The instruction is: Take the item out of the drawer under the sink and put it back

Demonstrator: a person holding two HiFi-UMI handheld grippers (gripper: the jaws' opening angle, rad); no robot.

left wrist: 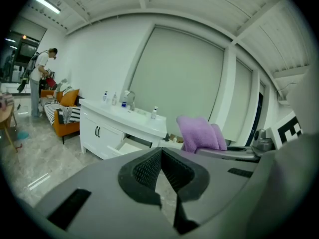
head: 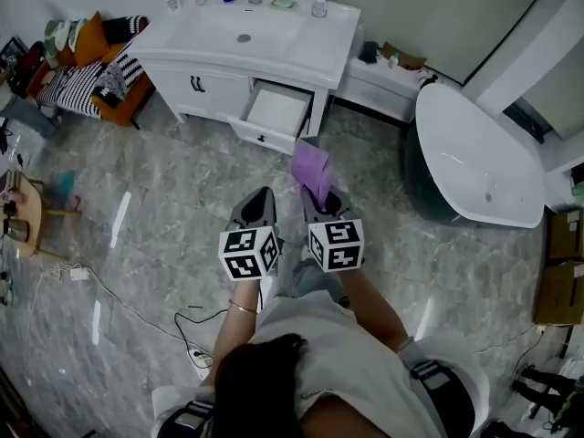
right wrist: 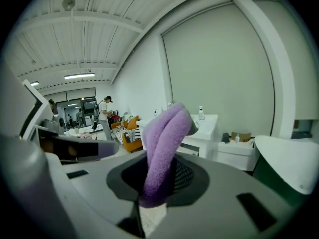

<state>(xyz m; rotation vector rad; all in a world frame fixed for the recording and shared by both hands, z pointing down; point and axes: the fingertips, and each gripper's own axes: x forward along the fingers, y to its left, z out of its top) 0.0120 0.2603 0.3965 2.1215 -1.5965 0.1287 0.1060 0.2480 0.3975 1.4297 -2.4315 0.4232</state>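
Grey marbled floor (head: 164,199) runs from the person's feet to a white vanity (head: 196,76) against the far wall. Above that floor, short of the vanity, is the purple cloth (head: 312,170). It is soft and fleecy, doubled over so that two rounded folds stand side by side. The right gripper (head: 318,195) has its jaws clamped on the cloth's lower part, and the folds stand up and out beyond the jaw tips. The cloth's bottom end is buried between the dark pads (right wrist: 187,176), so its edges and full length cannot be made out.

Just beside it, the left gripper (head: 260,195) is closed on nothing, its two ribbed pads meeting at their tips. The two grippers are held level with each other and point toward the vanity.

Straight ahead, the drawer (head: 274,112) under the sink (head: 242,30) stands pulled out, with a pale white inside. Its rear part is hidden under the counter. Small bottles (head: 319,1) stand along the back of the counter, their labels too small to read. A white bathtub (head: 474,153) with a dark outer wall lies to the right. An orange sofa (head: 100,76) with striped cushions stands to the left, partly cut off by the picture's edge.
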